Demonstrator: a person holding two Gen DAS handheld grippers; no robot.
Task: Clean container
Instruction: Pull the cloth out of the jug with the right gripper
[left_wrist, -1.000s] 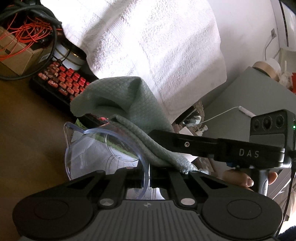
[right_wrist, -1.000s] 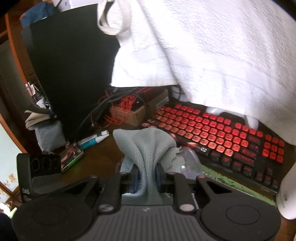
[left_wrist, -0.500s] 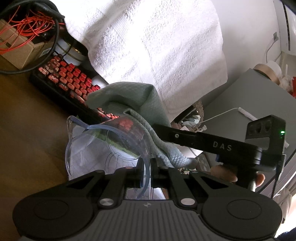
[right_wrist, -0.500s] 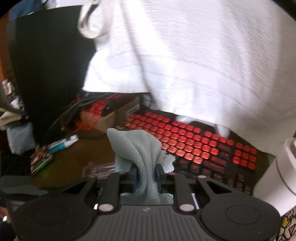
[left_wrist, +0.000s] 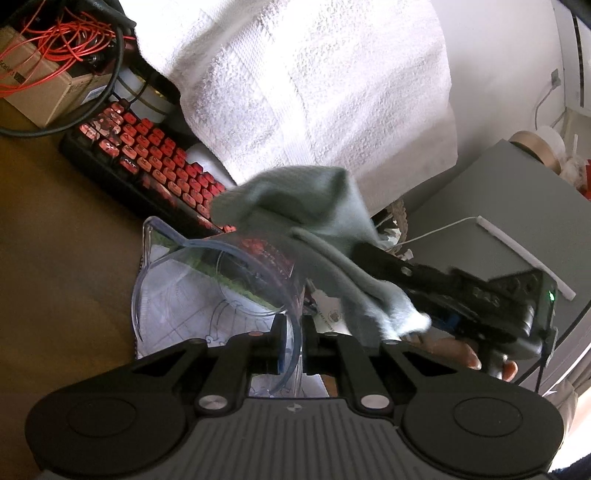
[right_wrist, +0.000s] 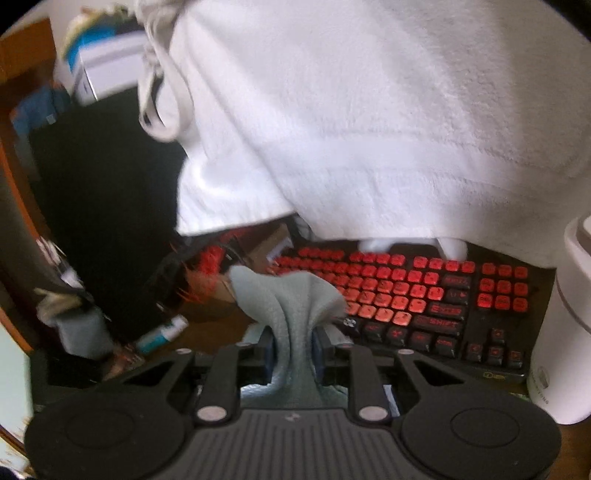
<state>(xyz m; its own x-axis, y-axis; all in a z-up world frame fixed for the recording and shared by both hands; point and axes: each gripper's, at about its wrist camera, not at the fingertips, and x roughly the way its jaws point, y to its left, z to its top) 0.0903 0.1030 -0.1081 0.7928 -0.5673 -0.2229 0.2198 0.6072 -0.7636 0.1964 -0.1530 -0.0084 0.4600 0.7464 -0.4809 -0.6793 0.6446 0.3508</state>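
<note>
A clear plastic container (left_wrist: 207, 284) with a spout is held tilted above the desk. My left gripper (left_wrist: 294, 341) is shut on its rim. A grey-green cloth (left_wrist: 314, 218) hangs over the container's right side, beside its rim. My right gripper (right_wrist: 293, 349) is shut on that cloth (right_wrist: 291, 306), which bunches up between the fingers. The right gripper also shows in the left wrist view (left_wrist: 369, 254), reaching in from the right. The container does not show in the right wrist view.
A black keyboard with red keys (left_wrist: 155, 166) (right_wrist: 424, 299) lies on the brown desk (left_wrist: 55, 258). A white towel (left_wrist: 295, 85) (right_wrist: 369, 129) hangs over it. A cardboard box with orange cables (left_wrist: 44, 81) stands back left. A white cylinder (right_wrist: 569, 325) stands at right.
The right gripper has pulled the cloth up and to the right, off the container's mouth to beside its rim. The left gripper keeps hold of the container, and its view has drifted a little.
</note>
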